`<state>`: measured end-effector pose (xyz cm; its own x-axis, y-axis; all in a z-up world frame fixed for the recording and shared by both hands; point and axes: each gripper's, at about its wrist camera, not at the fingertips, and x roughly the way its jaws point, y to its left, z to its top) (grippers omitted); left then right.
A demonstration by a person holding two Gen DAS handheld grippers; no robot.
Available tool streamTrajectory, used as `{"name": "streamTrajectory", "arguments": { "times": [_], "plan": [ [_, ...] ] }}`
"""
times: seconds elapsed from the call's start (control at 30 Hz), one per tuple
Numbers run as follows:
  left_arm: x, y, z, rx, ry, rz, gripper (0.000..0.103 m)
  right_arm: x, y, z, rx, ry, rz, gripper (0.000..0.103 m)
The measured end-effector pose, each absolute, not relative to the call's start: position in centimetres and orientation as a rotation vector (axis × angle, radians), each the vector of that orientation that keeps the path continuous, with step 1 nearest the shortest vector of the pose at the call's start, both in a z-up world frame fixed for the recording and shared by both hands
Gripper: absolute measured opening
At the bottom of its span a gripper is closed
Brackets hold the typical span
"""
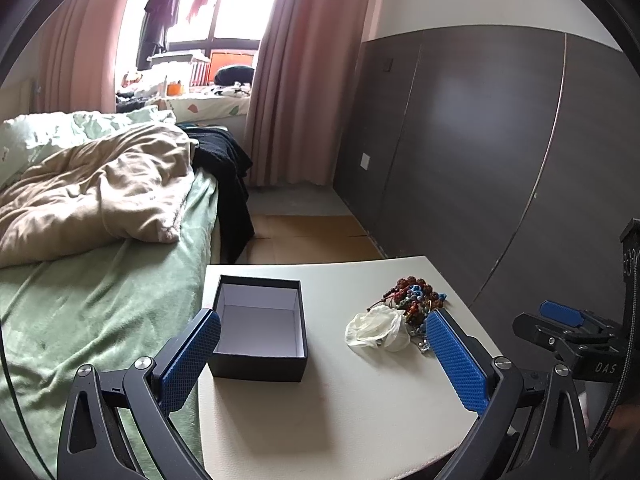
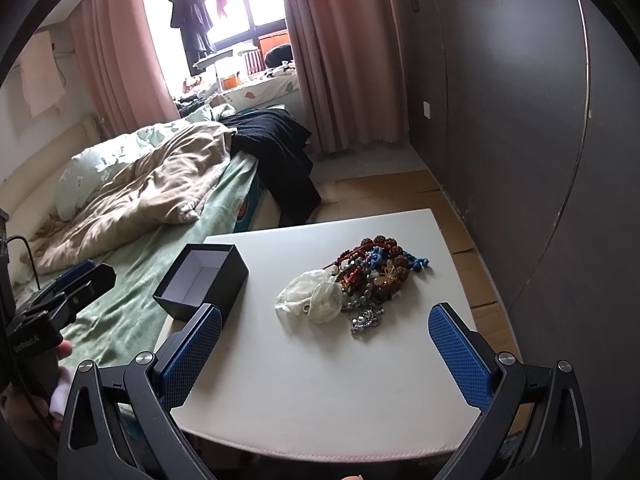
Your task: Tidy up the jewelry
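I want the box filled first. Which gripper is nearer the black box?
Left. The left gripper hovers open right at the black box, one finger beside its near corner. The right gripper faces the jewelry pile, with the box off to its left.

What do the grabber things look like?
Both the left gripper and right gripper have black metal frames with silver bolts and bright blue bumpy fingers. White lettering marks the handles, and a black braided cable hangs beside the right one.
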<state>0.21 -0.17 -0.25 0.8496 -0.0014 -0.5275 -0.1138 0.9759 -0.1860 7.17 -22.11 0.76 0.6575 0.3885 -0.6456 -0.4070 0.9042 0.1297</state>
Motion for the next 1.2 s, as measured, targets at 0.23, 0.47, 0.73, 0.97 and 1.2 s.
{"name": "streamTrajectory", "arguments": {
  "times": [0.23,0.47,0.73,0.97,1.2],
  "plan": [
    [0.1,-0.1,-0.4,-0.224,0.552,0.061,0.103,6.9,-22.0,1.0,-0.033,0.717,0.448,0.103],
    [0.1,-0.1,-0.3,-0.226,0.549,0.051,0.103,7.0,-22.1,1.1,-0.034,0.713,0.447,0.103],
    [-0.1,-0.3,-0.2,-0.219,0.538,0.041,0.103,6.9,-22.2,1.5,-0.032,0.708,0.442,0.103],
    [-0.1,-0.7,-0.2,-0.212,0.535,0.033,0.103,6.8,-22.6,1.8,-0.018,0.698,0.443,0.103],
    [0.1,-0.8,-0.4,-0.211,0.531,0.019,0.103,6.6,-22.8,2.0,-0.013,0.689,0.445,0.103]
  ]
}}
